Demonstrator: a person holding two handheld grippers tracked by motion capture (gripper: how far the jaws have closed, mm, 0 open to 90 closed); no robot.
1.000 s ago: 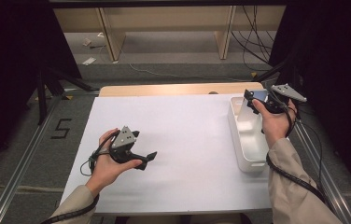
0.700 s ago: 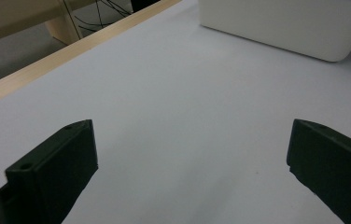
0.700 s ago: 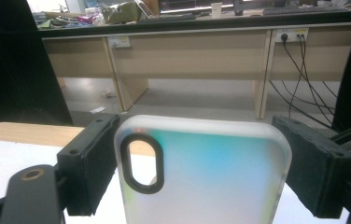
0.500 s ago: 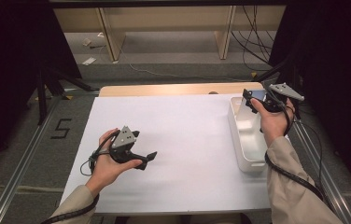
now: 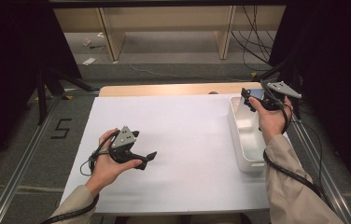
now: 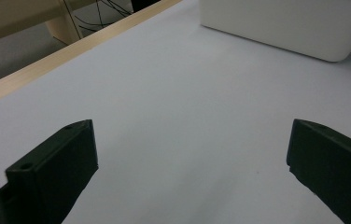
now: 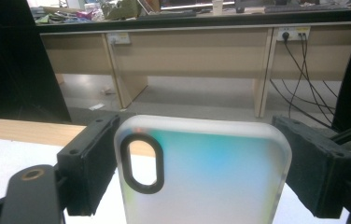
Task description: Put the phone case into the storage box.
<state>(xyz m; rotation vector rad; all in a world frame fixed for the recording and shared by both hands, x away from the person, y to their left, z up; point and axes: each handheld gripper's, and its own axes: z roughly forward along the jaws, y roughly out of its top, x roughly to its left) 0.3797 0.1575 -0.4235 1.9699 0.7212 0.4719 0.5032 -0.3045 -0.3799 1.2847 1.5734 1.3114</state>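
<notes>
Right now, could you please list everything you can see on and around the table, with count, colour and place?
phone case: one, frosted with a blue-green sheen and a black-rimmed camera cutout, clamped between the right jaws, above the bin's far end
bin: one, white, right side of the table
table: one, white sheet over a light wood top, wood showing along the far edge
benches: light wood, beyond the table
cables: black, hanging under the bench at right
left hand-held gripper: one, black with a grey plate, jaws open and empty, low over the table's left part
right hand-held gripper: one, black with a grey plate, shut on the phone case
sleeves: two, beige, at the bottom edge
</notes>
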